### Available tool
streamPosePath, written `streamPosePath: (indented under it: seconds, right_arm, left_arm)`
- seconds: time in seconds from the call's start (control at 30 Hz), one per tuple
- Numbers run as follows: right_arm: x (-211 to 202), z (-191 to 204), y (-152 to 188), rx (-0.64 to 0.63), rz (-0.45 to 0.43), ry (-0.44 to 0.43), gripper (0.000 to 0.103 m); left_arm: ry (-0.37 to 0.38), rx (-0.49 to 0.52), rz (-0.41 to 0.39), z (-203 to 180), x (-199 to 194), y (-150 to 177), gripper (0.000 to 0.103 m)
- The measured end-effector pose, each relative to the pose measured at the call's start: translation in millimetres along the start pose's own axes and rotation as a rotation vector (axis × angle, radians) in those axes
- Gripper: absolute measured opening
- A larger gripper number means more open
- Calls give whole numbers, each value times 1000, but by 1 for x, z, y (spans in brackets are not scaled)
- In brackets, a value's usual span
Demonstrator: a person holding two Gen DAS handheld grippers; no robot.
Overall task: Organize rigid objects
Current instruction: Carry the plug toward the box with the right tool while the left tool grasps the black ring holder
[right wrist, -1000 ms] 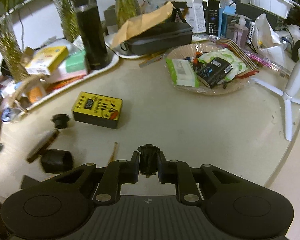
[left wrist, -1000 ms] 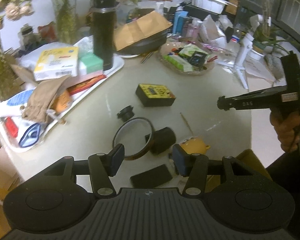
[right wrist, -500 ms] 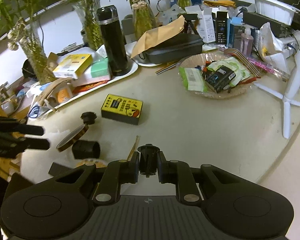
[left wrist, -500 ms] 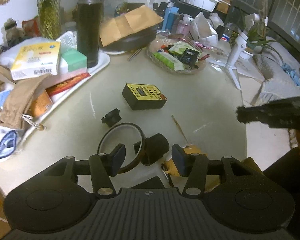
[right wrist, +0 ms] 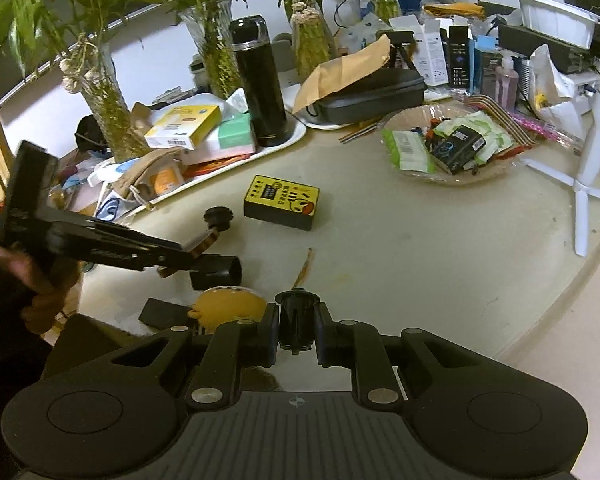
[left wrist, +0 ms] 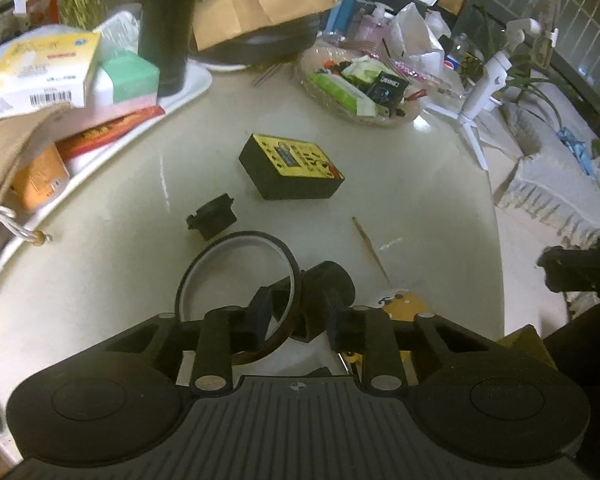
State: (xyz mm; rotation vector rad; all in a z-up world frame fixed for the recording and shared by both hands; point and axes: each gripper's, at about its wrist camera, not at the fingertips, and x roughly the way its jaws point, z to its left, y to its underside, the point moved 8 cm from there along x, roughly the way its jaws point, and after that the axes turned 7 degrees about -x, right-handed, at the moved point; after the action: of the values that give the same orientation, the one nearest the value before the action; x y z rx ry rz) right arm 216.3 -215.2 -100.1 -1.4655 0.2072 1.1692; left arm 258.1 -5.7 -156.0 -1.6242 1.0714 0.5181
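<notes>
Closing my left tongs point(left wrist: 296, 314) around the tape ring point(left wrist: 238, 276) on the bench point(left wrist: 420, 200), right tongs point(right wrist: 296, 330) clamped on a black knob point(right wrist: 296, 320), I judge lifting comes next.

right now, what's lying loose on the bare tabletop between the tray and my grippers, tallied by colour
black: 3 (small flanged knob, short cylinder, flat slab)
yellow: 2 (yellow-topped box, round toy)
brown: 2 (amber tape ring, thin wooden stick)
total: 7

Left hand-held gripper point(left wrist: 296, 314) jaws closing, right hand-held gripper point(right wrist: 296, 330) clamped shut
</notes>
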Motion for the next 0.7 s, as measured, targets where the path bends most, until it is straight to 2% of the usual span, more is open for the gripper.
streamPosePath:
  seconds: [0.23, 0.47, 0.7]
  right_arm:
    - [-4, 8, -1, -15, -4, -8, 20]
    - [-2, 14, 0, -19, -1, -17, 20]
    - [0, 20, 4, -10, 7, -24, 20]
  left_arm:
    - [43, -61, 4, 5, 4, -2, 9]
    - [20, -42, -33, -2, -11, -3, 7]
    - [-45, 49, -75, -21, -45, -1, 7]
